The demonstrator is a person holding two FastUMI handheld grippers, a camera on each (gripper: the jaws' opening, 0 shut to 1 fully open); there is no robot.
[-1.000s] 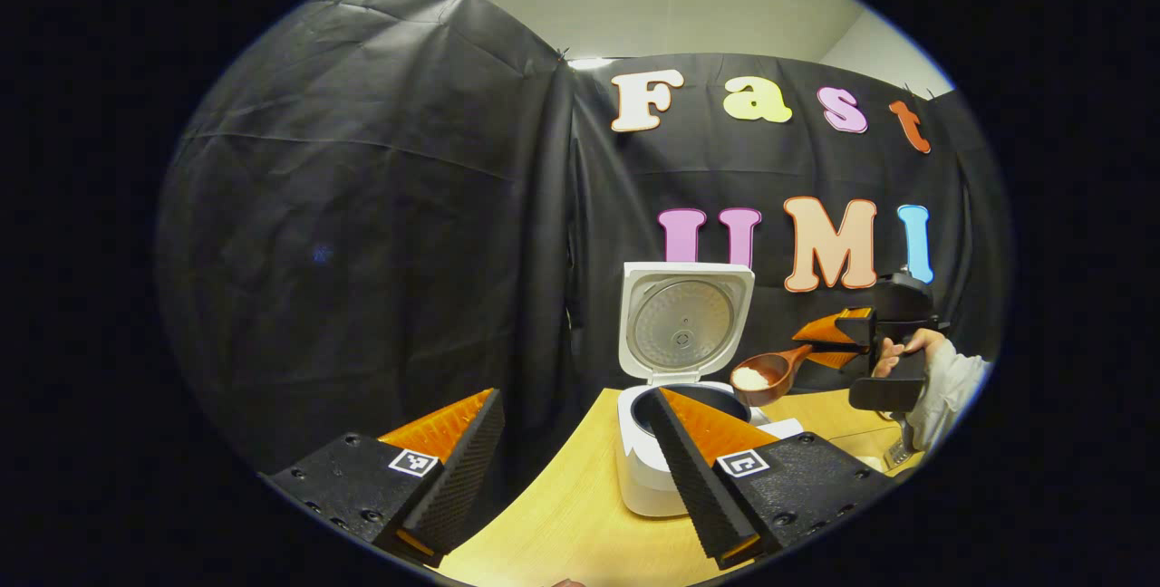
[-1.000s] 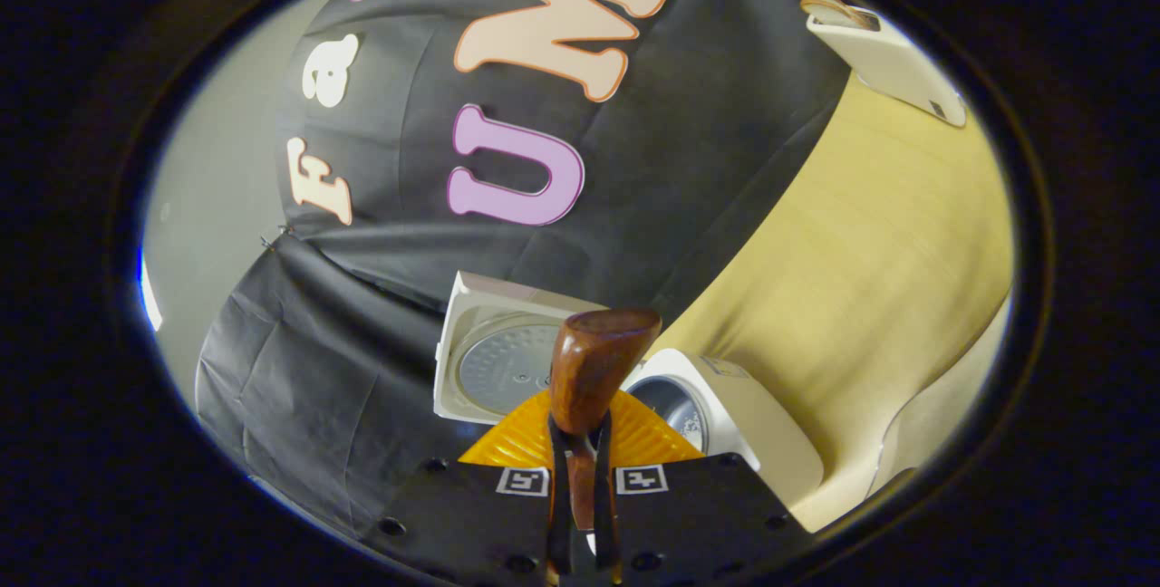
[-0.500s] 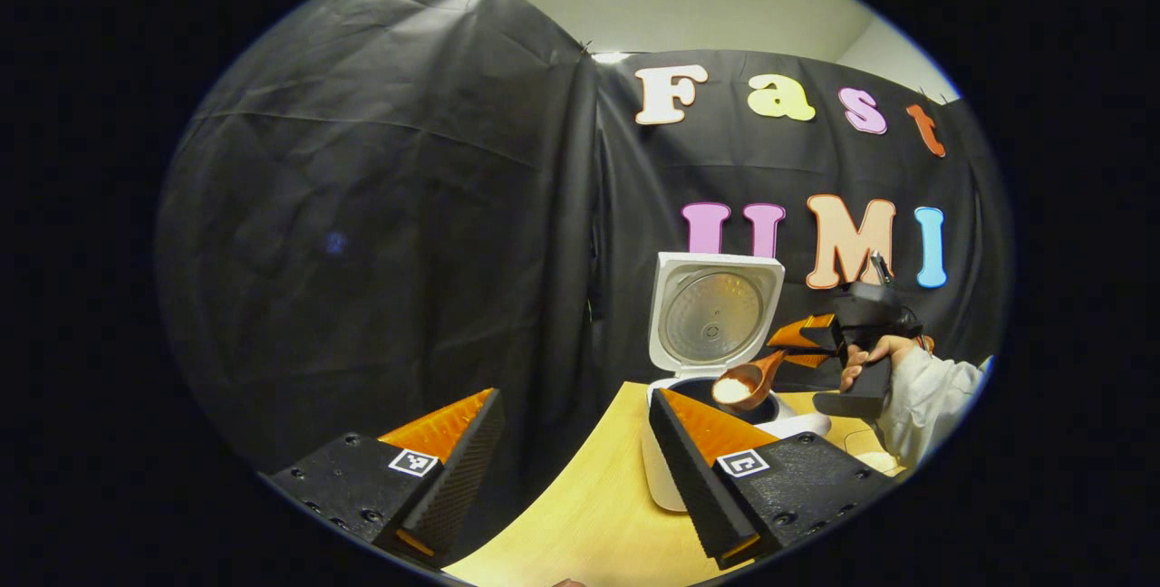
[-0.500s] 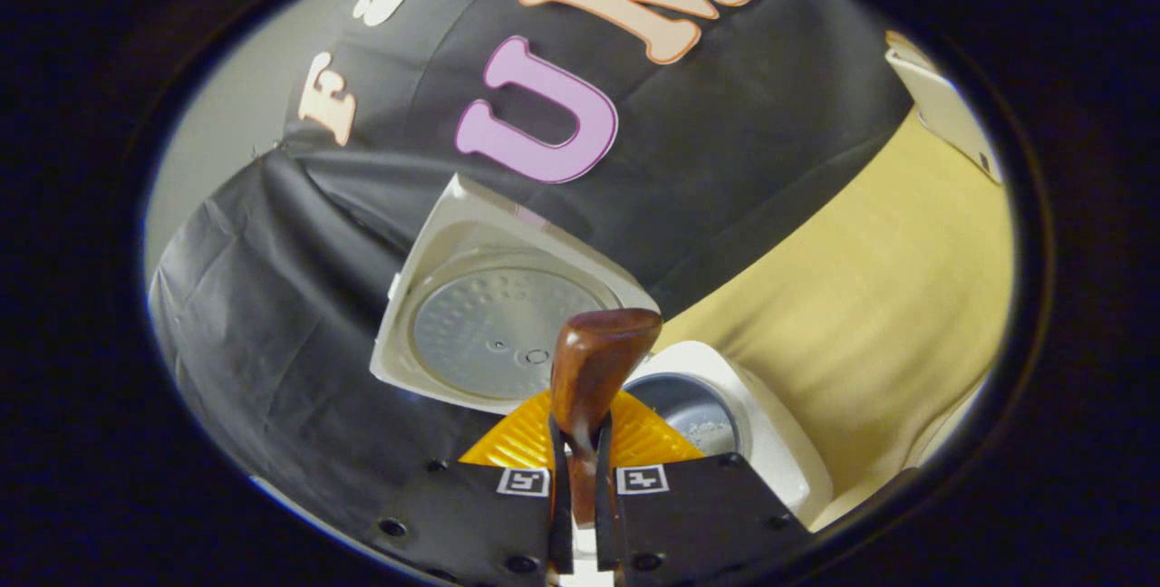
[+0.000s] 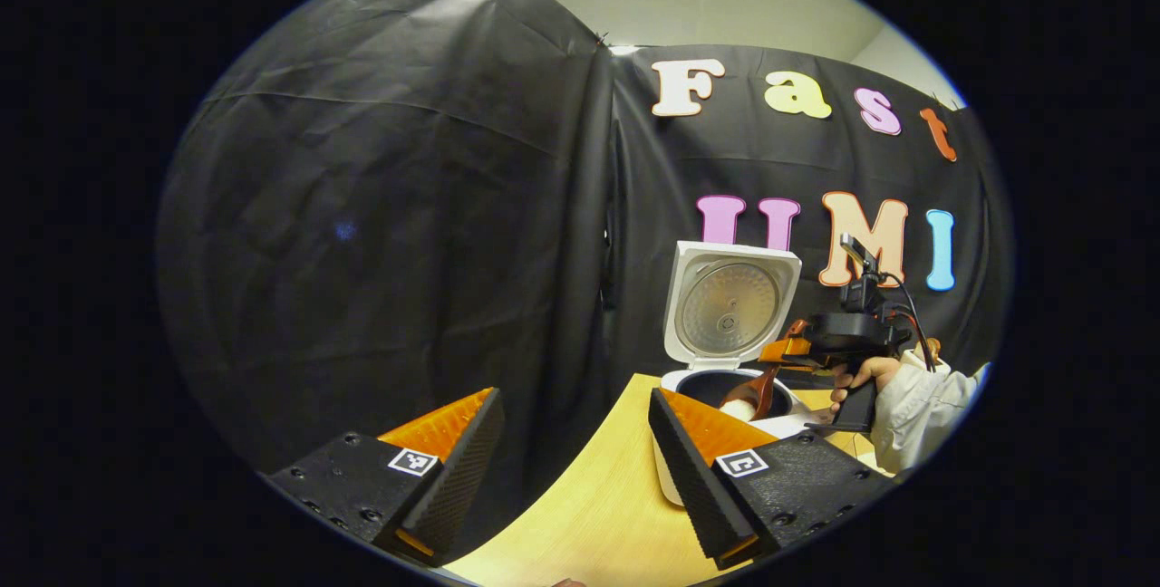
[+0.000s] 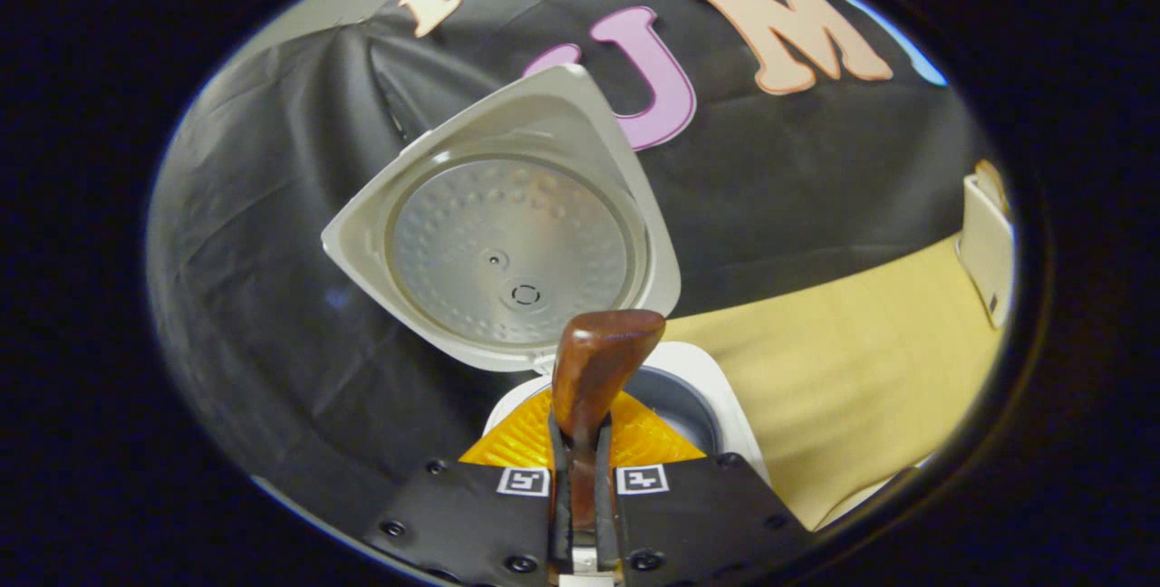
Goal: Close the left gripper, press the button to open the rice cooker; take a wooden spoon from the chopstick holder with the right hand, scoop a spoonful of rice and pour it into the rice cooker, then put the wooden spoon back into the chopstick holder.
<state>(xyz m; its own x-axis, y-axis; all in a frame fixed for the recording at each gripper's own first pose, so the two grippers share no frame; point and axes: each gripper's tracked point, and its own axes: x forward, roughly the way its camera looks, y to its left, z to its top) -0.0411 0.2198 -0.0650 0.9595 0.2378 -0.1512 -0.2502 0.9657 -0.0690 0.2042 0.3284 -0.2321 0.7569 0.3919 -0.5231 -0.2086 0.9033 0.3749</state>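
Since half a second ago, the brown wooden spoon has been tipped from near level, bowl up, to steeply downward over the pot of the white rice cooker, and the right gripper has been lowered beside the raised lid. In the right gripper view the open lid has grown larger and the view has been swung more squarely toward it.

The spoon's handle is clamped between the right gripper's two closed fingers, the shaft running forward from the narrow gap. The left gripper is held with its fingers spread wide apart and nothing between them, low over the pale wooden table, with the cooker seen behind its right finger.

One rice cooker, one spoon and two grippers are counted. A cream-white holder is seen at the table's far edge.
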